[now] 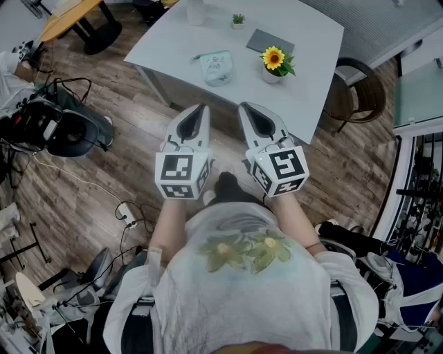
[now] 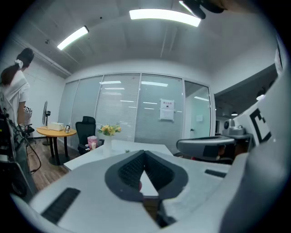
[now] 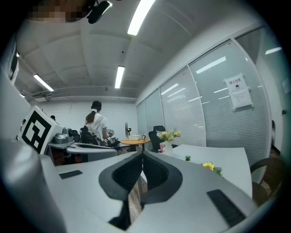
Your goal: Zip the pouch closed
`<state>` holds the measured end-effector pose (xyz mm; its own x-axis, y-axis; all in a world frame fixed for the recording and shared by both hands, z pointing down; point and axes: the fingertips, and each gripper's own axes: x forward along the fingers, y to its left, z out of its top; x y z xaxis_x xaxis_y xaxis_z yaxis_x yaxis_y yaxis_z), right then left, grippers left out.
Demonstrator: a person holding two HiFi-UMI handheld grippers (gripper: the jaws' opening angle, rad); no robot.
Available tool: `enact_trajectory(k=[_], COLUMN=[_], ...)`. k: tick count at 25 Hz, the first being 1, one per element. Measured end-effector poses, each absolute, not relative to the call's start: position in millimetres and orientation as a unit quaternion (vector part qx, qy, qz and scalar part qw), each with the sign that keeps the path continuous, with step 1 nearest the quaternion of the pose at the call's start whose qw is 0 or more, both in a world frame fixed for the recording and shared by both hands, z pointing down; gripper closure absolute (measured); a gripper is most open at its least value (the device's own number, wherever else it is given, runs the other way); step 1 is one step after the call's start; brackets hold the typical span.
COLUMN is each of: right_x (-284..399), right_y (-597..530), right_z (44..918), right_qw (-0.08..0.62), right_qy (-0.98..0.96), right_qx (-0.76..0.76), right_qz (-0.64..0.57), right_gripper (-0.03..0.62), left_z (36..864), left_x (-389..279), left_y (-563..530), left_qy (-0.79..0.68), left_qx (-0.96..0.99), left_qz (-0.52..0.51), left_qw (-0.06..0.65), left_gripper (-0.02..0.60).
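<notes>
A pale green pouch lies on the white table, left of the middle, seen in the head view. Both grippers hover side by side in front of the table's near edge, short of the pouch. My left gripper is shut with nothing between its jaws, tips meeting. My right gripper is also shut and empty, jaws touching. Neither gripper view shows the pouch.
A potted sunflower, a dark flat pad, a tiny green plant and a white vase share the table. A brown chair stands at its right. Cables and gear lie on the floor to the left. A person stands far off.
</notes>
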<state>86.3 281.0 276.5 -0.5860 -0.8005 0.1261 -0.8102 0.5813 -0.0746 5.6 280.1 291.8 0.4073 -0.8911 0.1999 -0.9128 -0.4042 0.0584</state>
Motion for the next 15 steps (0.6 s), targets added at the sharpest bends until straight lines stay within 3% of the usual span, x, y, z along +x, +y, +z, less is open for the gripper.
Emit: enact_trajectory(k=[15], right_x=[83], right_y=[220], right_z=[291], right_qw=[0.057], right_qy=[-0.898], right_qx=[0.431], right_qz=[0.065], right_gripper=[0.576], left_z=[302], left_x=[5], left_y=[221], left_qy=[-0.543], left_qx=[0.829], left_qz=[0.072], left_qw=[0.114], left_gripper=[0.577])
